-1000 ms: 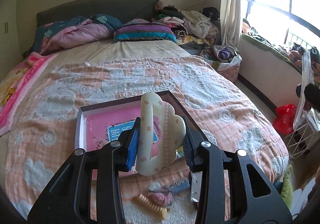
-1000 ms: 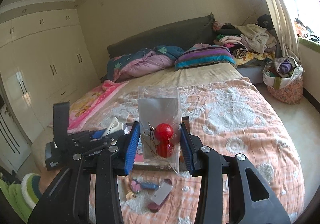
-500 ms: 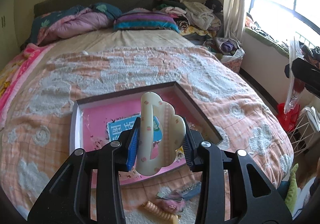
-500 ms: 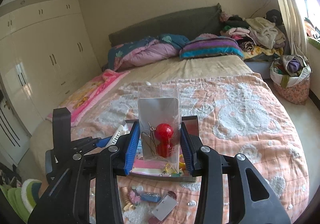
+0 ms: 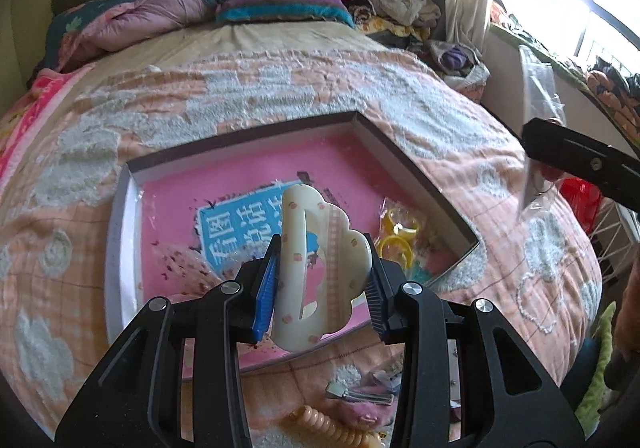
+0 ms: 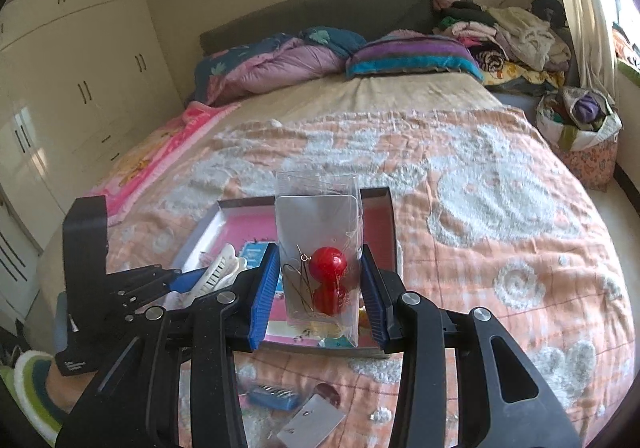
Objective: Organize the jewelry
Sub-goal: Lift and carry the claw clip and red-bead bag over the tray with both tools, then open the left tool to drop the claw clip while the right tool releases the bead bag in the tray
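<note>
Cream plastic fills our left hand-held gripper (image 5: pixel 323 280): its blue pads pinch a cloud-shaped hair claw (image 5: pixel 320 268) dotted with small peach marks, held upright above the near part of a shallow box (image 5: pixel 416 175). We see the box lying open on the bed's peach-and-white quilt (image 5: pixel 280 87), its floor lined in pink with a blue printed panel, and yellow rings (image 5: pixel 398 238) in clear wrap sitting in its right corner. Our right hand-held gripper (image 6: pixel 320 284) is closed on a clear packet (image 6: pixel 318 248) carrying two red beads and thin wire hooks, and holds it upright over the box's near edge. From the right wrist view, the left tool and its claw sit just left of the packet. Loose on the quilt below the box we make out a beige coiled hair tie (image 5: pixel 332 428), a blue comb clip (image 6: pixel 272 398) and what appears to be a metal clip (image 5: pixel 356 394), partly hidden by the gripper frame.
</note>
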A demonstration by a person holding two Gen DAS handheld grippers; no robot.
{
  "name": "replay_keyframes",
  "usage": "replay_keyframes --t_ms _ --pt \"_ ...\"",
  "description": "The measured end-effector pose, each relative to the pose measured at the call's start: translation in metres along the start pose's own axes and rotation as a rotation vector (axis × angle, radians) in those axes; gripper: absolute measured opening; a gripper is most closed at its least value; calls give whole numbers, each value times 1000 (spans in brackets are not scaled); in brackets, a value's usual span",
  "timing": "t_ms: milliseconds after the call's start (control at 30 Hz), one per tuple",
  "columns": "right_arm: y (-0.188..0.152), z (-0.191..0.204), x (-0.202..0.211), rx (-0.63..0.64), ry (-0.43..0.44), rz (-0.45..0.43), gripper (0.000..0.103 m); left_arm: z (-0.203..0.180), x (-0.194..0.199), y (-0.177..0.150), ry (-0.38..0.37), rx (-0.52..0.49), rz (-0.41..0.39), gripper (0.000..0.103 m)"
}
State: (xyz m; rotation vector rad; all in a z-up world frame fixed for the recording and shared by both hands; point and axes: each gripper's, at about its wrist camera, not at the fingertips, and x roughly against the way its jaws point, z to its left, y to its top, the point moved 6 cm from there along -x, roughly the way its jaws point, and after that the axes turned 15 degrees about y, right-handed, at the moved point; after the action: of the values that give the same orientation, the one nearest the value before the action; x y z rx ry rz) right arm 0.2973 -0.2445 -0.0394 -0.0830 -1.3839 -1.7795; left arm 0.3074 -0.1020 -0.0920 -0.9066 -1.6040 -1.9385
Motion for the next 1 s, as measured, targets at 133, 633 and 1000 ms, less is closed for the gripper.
replay_keyframes --t_ms 133,633,1000 --pt "-13 -16 -20 -36 -15 38 38 -2 -12 -4 -3 3 22 30" --pt "-35 -42 -63 -63 -53 115 40 -3 -27 -16 1 -4 70 30" --pt "-33 -35 -34 -103 -27 38 75 6 -20 -15 22 15 62 37"
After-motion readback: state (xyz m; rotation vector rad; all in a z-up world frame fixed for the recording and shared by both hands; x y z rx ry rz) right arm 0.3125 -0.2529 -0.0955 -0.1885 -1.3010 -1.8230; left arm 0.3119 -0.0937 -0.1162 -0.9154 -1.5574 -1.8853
